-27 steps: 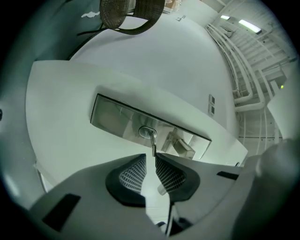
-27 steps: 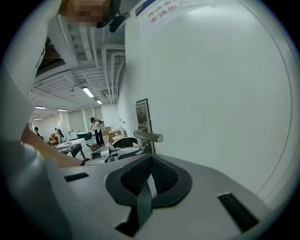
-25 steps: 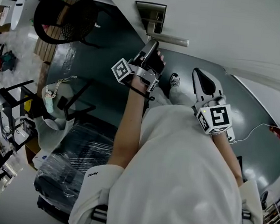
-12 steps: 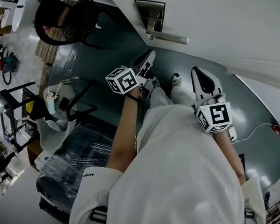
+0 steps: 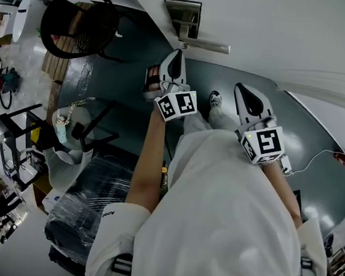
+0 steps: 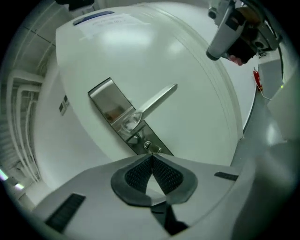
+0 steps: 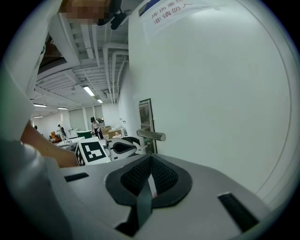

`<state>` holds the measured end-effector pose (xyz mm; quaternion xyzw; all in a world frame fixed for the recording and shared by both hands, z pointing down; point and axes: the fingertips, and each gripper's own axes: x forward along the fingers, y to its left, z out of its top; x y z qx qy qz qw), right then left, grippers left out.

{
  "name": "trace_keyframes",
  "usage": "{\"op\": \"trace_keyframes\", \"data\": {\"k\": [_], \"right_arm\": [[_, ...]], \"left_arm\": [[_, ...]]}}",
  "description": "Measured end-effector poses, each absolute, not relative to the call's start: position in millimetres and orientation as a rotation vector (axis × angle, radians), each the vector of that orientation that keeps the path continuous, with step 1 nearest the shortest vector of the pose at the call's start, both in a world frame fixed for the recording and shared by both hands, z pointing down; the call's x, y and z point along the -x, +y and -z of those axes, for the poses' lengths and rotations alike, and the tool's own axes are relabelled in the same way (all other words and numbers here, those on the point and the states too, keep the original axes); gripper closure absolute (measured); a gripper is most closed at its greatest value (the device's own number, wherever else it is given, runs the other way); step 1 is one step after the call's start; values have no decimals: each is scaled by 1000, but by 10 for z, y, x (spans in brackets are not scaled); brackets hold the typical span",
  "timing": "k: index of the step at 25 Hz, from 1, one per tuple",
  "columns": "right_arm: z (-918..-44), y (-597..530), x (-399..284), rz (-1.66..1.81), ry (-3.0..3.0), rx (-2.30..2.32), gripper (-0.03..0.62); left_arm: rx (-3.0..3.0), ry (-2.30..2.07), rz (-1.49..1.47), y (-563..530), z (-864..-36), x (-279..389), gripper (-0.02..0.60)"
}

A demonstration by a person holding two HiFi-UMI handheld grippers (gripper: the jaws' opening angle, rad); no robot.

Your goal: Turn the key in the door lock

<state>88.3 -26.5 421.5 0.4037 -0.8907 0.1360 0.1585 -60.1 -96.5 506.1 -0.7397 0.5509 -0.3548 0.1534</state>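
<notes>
On the white door (image 5: 284, 29) a steel lock plate (image 5: 184, 12) (image 6: 112, 101) carries a lever handle (image 5: 205, 45) (image 6: 157, 101). Below the lever, a small key (image 6: 150, 147) sits in the keyhole. My left gripper (image 5: 176, 55) (image 6: 151, 157) points at the plate with its jaws shut. The key shows just beyond the tips, and I cannot tell whether they touch it. My right gripper (image 5: 241, 88) (image 7: 150, 161) hangs shut and empty to the right, away from the lock. The right gripper view has the plate (image 7: 145, 112), the lever (image 7: 151, 136) and the left gripper (image 7: 123, 147) ahead.
A black round chair (image 5: 81, 19) stands at the left of the doorway, with a plastic-wrapped bundle (image 5: 88, 199) on the floor below it. A white cable leads to a red object (image 5: 343, 163) at the right. The person's shoe (image 5: 215, 99) is under the grippers.
The left gripper has rolled about its own axis, so its marker cube went from the left side to the near side. It also drew slightly back from the lever. The right gripper stayed put.
</notes>
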Motion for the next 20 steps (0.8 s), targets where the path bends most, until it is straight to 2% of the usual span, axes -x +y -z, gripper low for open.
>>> {"op": "trace_keyframes", "data": {"k": [5, 7, 8, 20], "right_arm": [[-4236, -299, -940, -406, -2535, -1188, 598], [-4234, -301, -966, -410, -2531, -1200, 598], [-4235, -303, -978, -411, -2528, -1205, 597], [-4221, -341, -1002, -415, -2517, -1226, 597]], "left_arm": [[2116, 1497, 1075, -1008, -5123, 505, 560], [2125, 1489, 1049, -1024, -5094, 460, 490], [2123, 1493, 1045, -1040, -5087, 449, 475], [1995, 1613, 1124, -1268, -5172, 479, 471]]}}
